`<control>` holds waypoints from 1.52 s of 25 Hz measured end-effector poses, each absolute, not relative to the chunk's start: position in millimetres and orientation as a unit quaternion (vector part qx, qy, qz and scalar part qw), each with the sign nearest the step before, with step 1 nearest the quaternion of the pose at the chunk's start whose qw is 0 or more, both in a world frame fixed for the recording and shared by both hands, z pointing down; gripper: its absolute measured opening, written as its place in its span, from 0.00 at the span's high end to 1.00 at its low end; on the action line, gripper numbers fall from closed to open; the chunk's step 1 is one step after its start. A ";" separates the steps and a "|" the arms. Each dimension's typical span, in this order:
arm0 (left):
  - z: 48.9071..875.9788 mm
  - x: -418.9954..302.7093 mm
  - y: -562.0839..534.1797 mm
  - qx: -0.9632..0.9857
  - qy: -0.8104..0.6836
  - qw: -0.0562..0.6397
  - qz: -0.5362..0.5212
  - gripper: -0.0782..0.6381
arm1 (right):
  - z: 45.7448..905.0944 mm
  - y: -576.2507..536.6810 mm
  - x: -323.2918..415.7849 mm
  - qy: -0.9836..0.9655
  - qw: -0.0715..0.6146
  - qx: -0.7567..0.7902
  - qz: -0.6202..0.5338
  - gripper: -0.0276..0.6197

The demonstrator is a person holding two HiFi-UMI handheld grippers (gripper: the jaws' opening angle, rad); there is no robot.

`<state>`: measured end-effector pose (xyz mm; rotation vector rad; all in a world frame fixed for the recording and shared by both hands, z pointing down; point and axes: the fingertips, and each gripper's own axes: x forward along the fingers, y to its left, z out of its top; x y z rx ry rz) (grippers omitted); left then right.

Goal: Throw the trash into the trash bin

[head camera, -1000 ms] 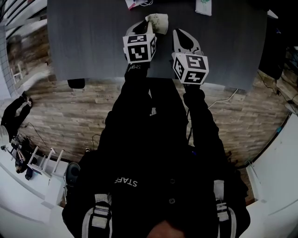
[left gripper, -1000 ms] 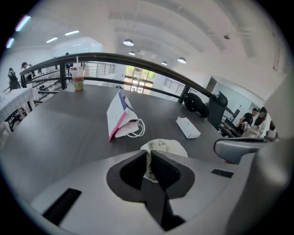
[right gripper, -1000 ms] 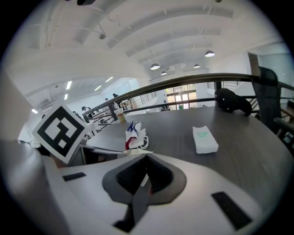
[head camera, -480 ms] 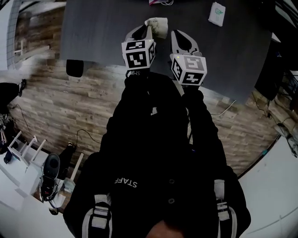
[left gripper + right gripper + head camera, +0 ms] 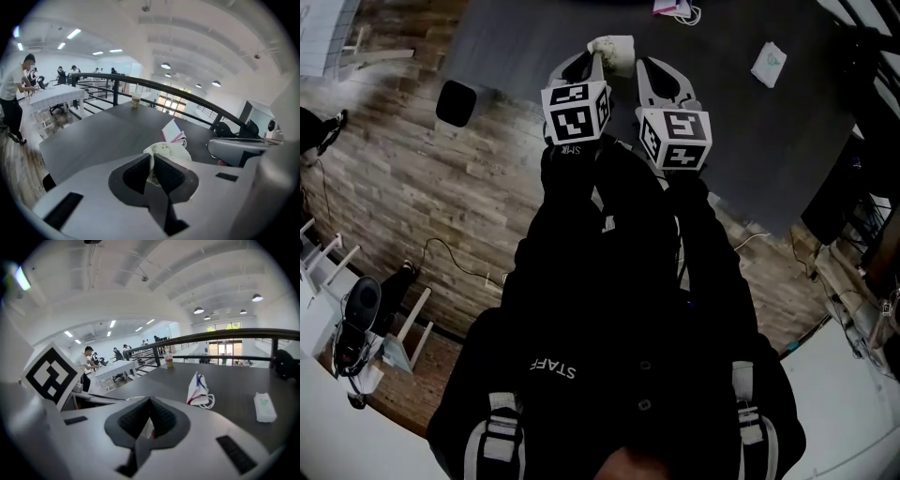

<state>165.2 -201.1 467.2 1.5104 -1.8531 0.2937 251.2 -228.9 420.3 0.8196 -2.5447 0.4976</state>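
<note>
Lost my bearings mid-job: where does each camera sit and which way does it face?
Head view: on the person's head, facing steeply down; black jacket, left gripper shut on crumpled paper, right gripper, grey table.
Left gripper view: on the left gripper, looking along its jaws across the table; right gripper at right.
Right gripper view: on the right gripper, jaws shut; left gripper's marker cube at left.
Shared: both gripper views show the red-marked packet and cup.
</note>
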 end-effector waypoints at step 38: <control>578.6 -263.7 118.6 0.332 -0.844 0.419 0.024 0.84 | 521.5 27.1 -200.3 -0.946 0.291 0.023 0.138 0.93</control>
